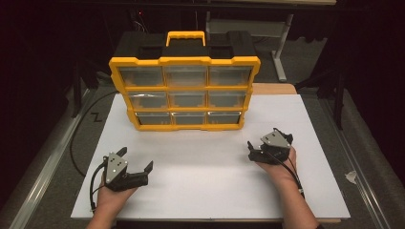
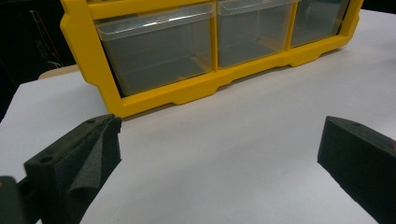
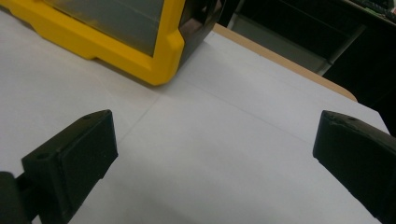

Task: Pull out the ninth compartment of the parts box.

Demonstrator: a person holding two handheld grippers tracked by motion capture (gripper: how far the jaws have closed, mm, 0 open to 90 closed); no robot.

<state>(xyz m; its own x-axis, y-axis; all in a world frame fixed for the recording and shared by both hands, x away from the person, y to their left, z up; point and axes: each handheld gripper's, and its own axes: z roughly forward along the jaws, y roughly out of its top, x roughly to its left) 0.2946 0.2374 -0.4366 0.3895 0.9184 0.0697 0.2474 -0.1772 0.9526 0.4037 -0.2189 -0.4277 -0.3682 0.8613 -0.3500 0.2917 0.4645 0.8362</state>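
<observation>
Yellow organizer (image 1: 185, 93) with nine clear drawers and a black back stands upright at the far middle of the white table (image 1: 215, 181), handle (image 1: 186, 36) on top. Left gripper (image 1: 137, 159) and right gripper (image 1: 262, 137) sit near the front, well apart from it, fingers spread, holding nothing.

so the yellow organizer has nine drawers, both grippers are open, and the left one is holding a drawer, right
Not quite. The yellow organizer has nine drawers and both grippers are open, but the left gripper holds nothing; the left gripper view shows bare white table between its jaws. The right gripper is empty too.
</observation>
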